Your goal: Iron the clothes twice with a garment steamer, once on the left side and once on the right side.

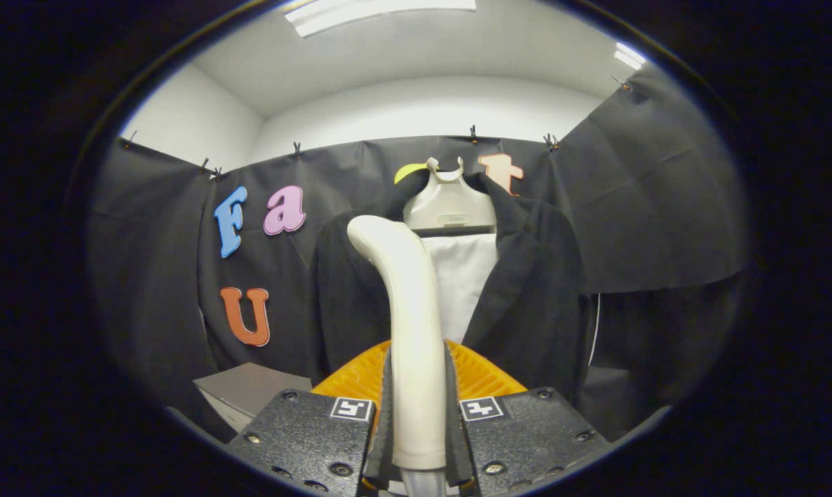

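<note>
A cream-white garment steamer (410,324) stands upright between my fingers, its curved head rising toward the clothes. My gripper (417,407) is shut on the steamer's handle, both fingers pressing its sides. Beyond it hangs a black jacket (533,290) on a pale hanger form (450,200), open at the front over a white shirt panel (465,279). The steamer's head sits in front of the jacket's left lapel; I cannot tell whether it touches the cloth.
A grey box-like surface (250,390) lies low to the left of the fingers. Black cloth walls close the booth behind and on both sides of the jacket. A thin white cord (595,331) hangs beside the jacket's right edge.
</note>
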